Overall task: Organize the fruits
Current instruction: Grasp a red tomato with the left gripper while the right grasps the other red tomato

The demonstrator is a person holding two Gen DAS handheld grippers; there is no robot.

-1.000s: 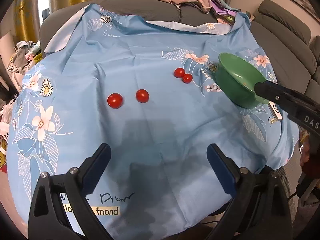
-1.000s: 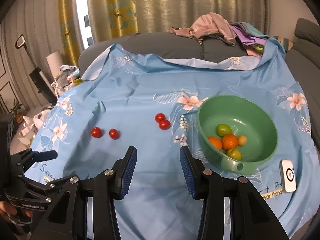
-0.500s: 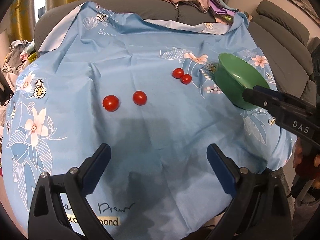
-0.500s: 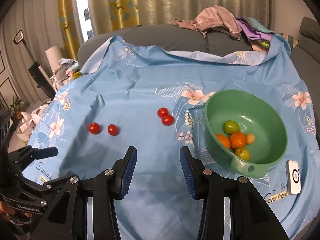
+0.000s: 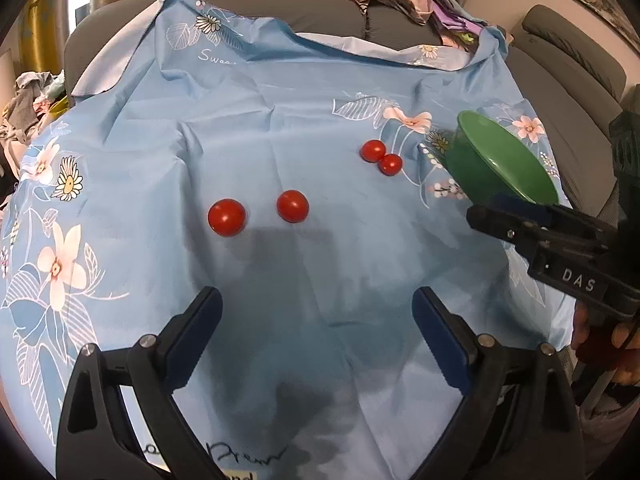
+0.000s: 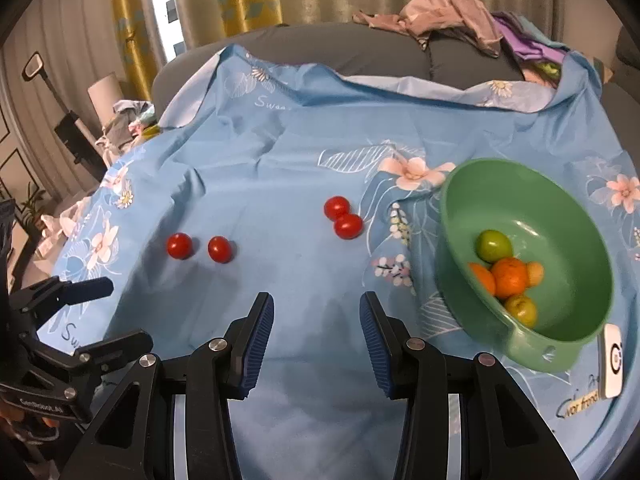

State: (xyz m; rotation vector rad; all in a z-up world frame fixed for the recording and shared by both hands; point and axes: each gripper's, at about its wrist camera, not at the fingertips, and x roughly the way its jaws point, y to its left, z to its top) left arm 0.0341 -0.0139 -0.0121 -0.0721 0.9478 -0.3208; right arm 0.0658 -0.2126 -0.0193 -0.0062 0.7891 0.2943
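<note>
Fruits, nine in all: four red tomatoes loose on the blue floral cloth (image 6: 280,168), five more pieces already inside the green bowl (image 6: 568,216). Counted out: one pair of tomatoes touching each other just left of the bowl, the far one (image 6: 336,207) and the near one (image 6: 348,226); a second pair further left, well apart from the bowl, with a small gap between the inner tomato (image 6: 219,249) and the outer tomato (image 6: 179,245). In the bowl: one green fruit (image 6: 493,245), two orange ones (image 6: 509,277), one small pale one (image 6: 535,273), one yellow-green one (image 6: 520,309). One white device (image 6: 613,360) beside the bowl's near rim.

Compared with a second ago, both views closer and lower over the cloth, tomatoes larger in frame, nothing on the cloth shifted. Read as an approach under way, no pick yet begun, four tomatoes left to move.

Left gripper (image 5: 316,312) spread wide and empty, aimed towards the left pair. Right gripper (image 6: 316,336) partly open, nothing between the pads, facing cloth short of the touching pair.
</note>
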